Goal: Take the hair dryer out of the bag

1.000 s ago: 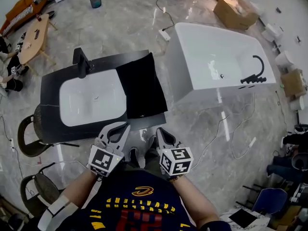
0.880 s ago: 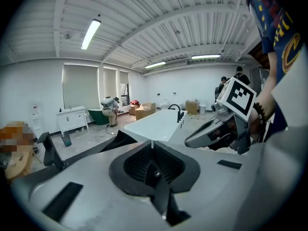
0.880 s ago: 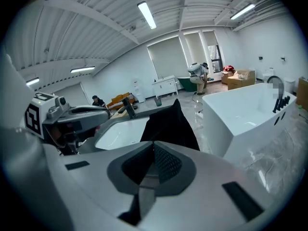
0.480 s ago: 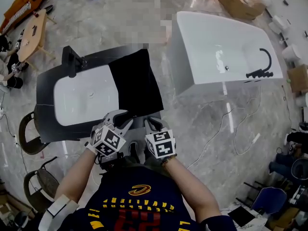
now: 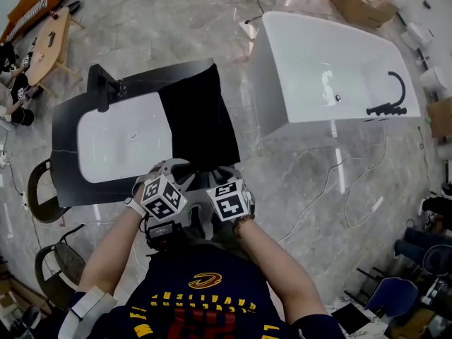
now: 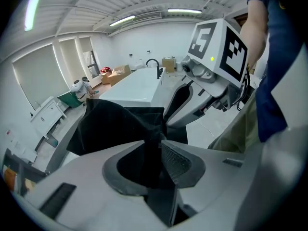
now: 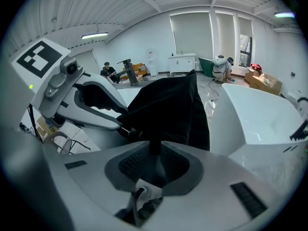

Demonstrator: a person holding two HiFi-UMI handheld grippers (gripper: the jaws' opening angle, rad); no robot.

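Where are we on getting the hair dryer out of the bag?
Done: both grippers are at the near edge of the black bag. In hand: the left gripper and right gripper, jaws just opening, each have bag fabric between the jaws, not clearly clamped. Left: open the bag and pull out the hair dryer, not visible yet.

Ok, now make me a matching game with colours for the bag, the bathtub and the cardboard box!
Things:
1. bag
2. bathtub
3. cardboard box

Colours:
A. white
B. brown
C. black

Pairs: 1-C, 2-A, 3-B.
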